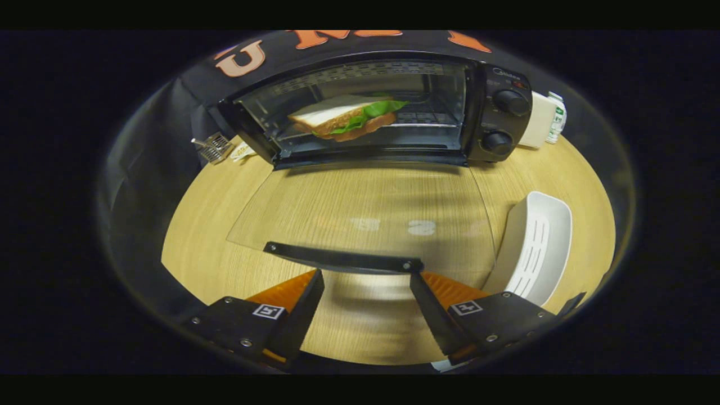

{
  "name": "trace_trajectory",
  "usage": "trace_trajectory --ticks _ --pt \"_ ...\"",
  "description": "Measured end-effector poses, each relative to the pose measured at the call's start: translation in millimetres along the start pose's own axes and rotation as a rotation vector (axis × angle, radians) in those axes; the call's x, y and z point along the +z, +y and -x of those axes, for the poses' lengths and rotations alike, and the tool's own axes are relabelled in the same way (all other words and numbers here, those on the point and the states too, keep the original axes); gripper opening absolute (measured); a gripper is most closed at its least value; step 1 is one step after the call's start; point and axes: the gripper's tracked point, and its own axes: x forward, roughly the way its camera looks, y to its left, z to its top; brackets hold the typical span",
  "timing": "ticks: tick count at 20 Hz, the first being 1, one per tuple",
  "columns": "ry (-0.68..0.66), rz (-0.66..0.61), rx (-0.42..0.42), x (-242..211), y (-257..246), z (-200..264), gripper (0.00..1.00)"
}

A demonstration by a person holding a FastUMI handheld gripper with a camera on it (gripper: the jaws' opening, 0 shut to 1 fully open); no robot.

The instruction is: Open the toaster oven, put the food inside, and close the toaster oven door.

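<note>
The sandwich (347,116) already lay on the rack inside the toaster oven (371,107), well beyond your tongs (367,292), so the food step looked done and only the closing seemed left. The glass door (365,208) was swung fully down, flat above the tabletop (208,191), reaching from the oven mouth toward you; that was why its dark handle bar (344,260) sat just ahead of the tongs' tips. You had the tongs spread wide, both fingers apart with bare tabletop showing between them, and they held nothing. Whether the tips touched the handle bar could not be told; they seemed just short of it. That placement suited getting under the bar to lift the door shut. A white slotted tray (534,247) stood just beside the right finger, near enough to bump on a sideways swing.
</note>
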Motion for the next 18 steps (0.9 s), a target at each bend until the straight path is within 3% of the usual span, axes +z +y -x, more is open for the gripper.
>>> trace_trajectory --ticks 4,7,18 --pt "-0.028 0.115 -0.037 1.7 1.5 -7.6 0.92" --pt "-0.052 0.116 -0.021 11.2 5.9 1.4 0.92" --pt "-0.307 0.205 -0.051 131.2 10.7 48.4 0.92"
